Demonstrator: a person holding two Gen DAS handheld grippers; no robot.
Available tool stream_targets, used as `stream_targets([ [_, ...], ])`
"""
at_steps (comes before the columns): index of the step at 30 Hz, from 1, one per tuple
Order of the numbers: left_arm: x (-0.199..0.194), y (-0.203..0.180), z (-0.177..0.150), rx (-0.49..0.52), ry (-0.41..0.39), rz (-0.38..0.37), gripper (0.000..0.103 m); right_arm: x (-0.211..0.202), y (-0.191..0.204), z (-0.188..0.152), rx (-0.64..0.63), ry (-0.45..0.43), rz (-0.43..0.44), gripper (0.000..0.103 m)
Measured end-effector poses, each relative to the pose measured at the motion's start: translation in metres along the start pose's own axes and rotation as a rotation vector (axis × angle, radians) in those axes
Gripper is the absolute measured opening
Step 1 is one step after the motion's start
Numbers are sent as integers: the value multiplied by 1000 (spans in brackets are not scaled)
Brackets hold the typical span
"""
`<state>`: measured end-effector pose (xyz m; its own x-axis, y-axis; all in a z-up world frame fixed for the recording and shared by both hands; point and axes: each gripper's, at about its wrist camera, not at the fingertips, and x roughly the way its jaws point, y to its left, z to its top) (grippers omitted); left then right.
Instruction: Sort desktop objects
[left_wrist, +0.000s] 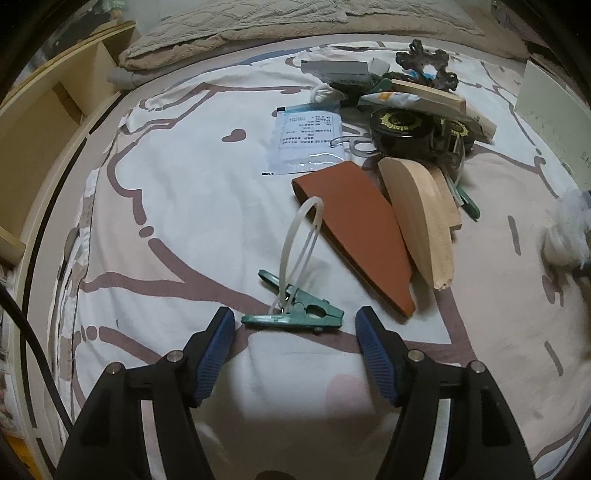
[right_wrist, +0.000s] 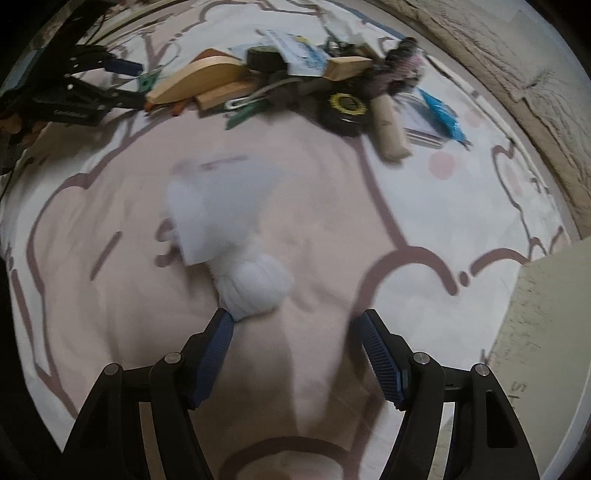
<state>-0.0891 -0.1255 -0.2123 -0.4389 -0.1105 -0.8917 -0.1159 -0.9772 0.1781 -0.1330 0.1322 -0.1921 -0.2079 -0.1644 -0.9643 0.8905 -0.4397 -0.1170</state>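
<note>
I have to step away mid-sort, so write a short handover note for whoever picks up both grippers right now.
Left gripper: open, holding nothing, pointing down over the green clip with the white loop, which lies on the bedsheet just ahead of its fingertips.
Right gripper: open, holding nothing; the white cloth bundle lies on the sheet at its left fingertip; contact unclear.
Set apart from the pile: clip and cloth bundle.
Left to sort: the pile ahead, with the brown leather piece, wooden pieces, black tape rolls, printed pouch and small boxes.
</note>
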Motion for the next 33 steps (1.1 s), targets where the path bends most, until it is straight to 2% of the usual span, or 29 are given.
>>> stream_targets([
  [3,0,0,0,4,2,0,68,2,-17,1,32,8,-44,71],
  [6,-1,-1,0,12,4,2,68,3,-32,3,67,13,-52,71],
  [7,-1,-2,-1,15,4,-1,65,2,-37,3,73,9,-31,71],
  [9,-1,-3,-1,20,6,-11,61,9,-16,14,75,-11,26,71],
  [11,-2,-4,-1,27,6,-15,58,8,-14,17,91,-36,92,71],
  [13,-2,-5,-1,31,6,-19,56,8,-15,21,110,-50,160,78],
  [16,-3,-5,-1,32,4,-22,55,10,-11,27,121,-50,216,81],
  [19,-3,-6,-1,35,4,-24,54,19,-9,34,143,-36,242,81],
  [21,-3,-5,-1,37,3,-28,54,5,27,25,184,-29,249,81],
  [23,-3,-5,-1,34,3,-32,54,7,39,22,244,-19,253,81],
  [25,-3,-5,-3,32,2,-34,54,13,39,25,291,-18,243,81],
  [33,-2,-5,-3,28,3,-37,54,10,33,28,350,-55,252,81],
])
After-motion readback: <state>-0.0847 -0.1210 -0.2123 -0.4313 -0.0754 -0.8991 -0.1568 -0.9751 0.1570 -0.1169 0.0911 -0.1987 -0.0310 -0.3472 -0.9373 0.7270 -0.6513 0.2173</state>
